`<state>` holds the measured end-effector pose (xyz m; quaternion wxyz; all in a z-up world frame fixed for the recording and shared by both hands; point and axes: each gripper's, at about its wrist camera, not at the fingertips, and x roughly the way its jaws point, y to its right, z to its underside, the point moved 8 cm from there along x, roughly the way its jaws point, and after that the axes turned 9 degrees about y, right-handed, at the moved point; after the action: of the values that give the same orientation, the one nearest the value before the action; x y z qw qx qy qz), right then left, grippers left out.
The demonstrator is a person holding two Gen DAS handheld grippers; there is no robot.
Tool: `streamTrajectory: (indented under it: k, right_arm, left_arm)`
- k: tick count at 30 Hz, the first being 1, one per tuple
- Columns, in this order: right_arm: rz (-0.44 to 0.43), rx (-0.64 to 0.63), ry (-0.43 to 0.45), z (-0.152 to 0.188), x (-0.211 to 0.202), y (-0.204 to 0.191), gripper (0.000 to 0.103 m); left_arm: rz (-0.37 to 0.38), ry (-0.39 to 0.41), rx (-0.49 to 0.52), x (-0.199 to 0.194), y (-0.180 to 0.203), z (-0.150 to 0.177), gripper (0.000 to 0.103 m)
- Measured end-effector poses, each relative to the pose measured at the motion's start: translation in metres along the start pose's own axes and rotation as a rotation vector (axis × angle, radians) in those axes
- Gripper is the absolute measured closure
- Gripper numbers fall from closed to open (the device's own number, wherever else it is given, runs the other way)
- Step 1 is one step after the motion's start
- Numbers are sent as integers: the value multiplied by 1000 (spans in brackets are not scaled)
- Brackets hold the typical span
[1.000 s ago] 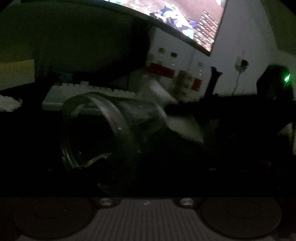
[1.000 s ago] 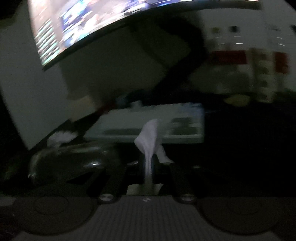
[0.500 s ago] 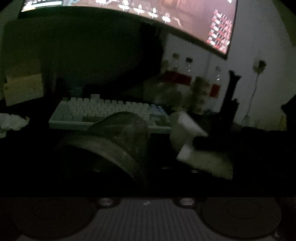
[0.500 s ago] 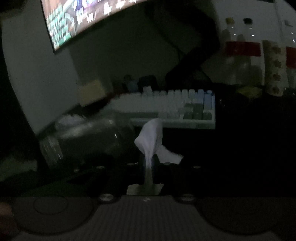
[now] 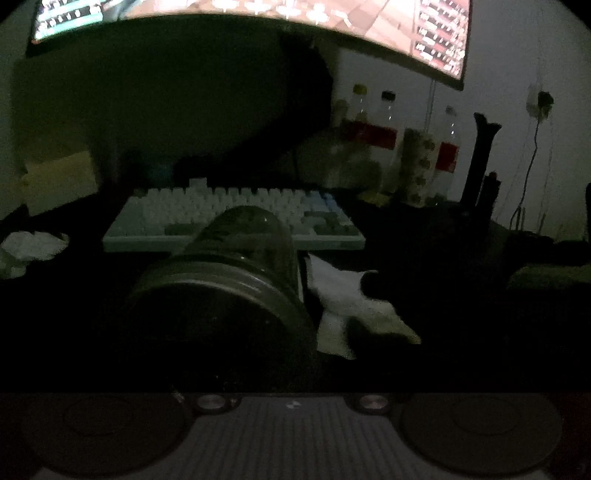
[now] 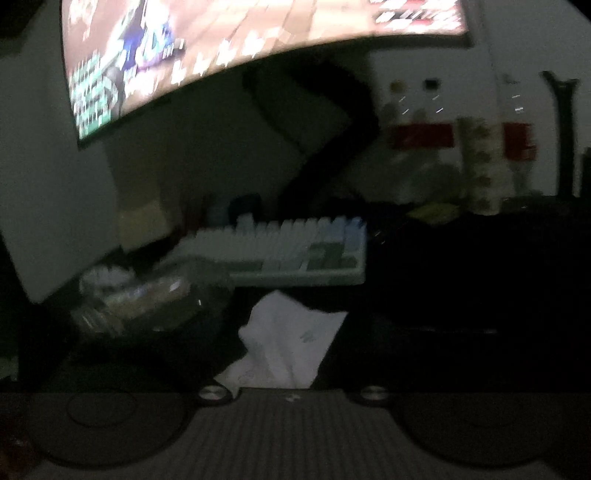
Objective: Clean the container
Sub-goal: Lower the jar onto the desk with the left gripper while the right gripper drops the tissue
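The scene is very dark. A clear glass jar (image 5: 236, 280) lies on its side in my left gripper (image 5: 258, 332), its wide mouth toward the camera; the dark fingers are hard to make out around it. A white tissue (image 5: 347, 295) sits just right of the jar. In the right wrist view the tissue (image 6: 291, 343) lies spread in front of my right gripper (image 6: 291, 369), whose fingers are lost in the dark. The jar (image 6: 151, 299) is at the left there, blurred.
A white keyboard (image 5: 236, 218) lies across the desk behind the jar. A curved monitor (image 5: 258, 14) glows above. Bottles with red labels (image 5: 373, 129) and a patterned cup (image 5: 417, 166) stand at the back right. Crumpled tissue (image 5: 29, 247) lies far left.
The jar has turned so its mouth faces the left camera. The tissue, pinched upright between the right fingers before, now lies spread flat in front of the right gripper.
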<state>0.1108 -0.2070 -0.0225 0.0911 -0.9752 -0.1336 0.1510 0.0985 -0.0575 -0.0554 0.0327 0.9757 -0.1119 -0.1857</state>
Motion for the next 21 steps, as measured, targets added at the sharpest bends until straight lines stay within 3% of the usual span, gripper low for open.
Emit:
streamTrajectory:
  k: [2,7,10,13,16,21]
  right_arm:
    - [31,36,6,-1,-16,5,0]
    - [154,33,-52,-1,-35,12,0]
    - [244,-8,-53,-7,-41,10,0]
    - [210,-1,-77,-9,-47,2,0]
    - [172,10,-130,-6,-55,-8,0]
    - [144,28,-202,-5,-70,-28,0]
  left_arm:
    - [11,11,-2,-13,3,-4,0]
    - [34,-38,-13,-41,9,4,0]
    - [-71,-83,41,-49,7,8,0]
    - [-182,-70,103,-55,2,5,0]
    - [-233,-43,115,-63,-4,-4,0]
    - [-227,-97,23,-76,-16,-12,0]
